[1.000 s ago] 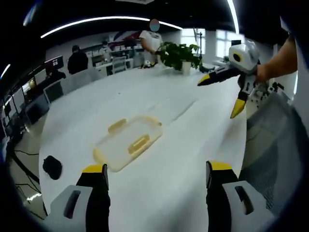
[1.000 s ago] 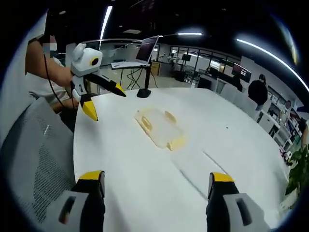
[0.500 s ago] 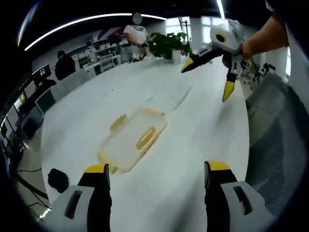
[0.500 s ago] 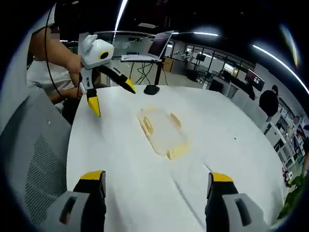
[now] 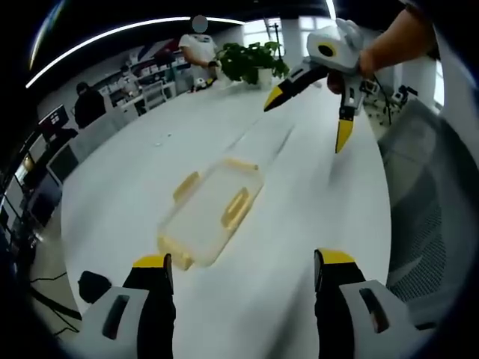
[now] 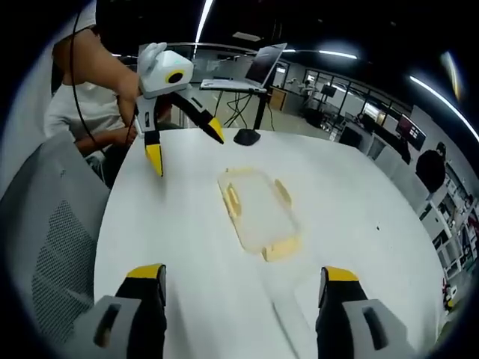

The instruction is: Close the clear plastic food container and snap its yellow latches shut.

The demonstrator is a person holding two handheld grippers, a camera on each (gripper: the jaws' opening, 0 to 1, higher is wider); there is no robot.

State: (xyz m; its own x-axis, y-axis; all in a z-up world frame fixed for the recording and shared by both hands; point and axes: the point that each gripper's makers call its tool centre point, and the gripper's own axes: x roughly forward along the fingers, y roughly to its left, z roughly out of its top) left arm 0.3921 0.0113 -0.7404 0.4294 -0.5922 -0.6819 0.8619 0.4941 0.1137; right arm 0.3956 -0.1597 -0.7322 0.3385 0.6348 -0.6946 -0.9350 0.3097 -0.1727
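An open-plan office with ceiling strip lights, desks with monitors and people standing along the far side surrounds a large white table, which carries a potted plant at its far end, a small black object near its edge, and a black stand base under a raised laptop. The clear plastic food container lies flat near the table's middle, lid on, its yellow latches visible along the sides and ends, with nothing touching it. The left gripper hovers short of the container with jaws spread wide, and the right gripper likewise hangs above the table, jaws apart, beside a grey mesh chair.
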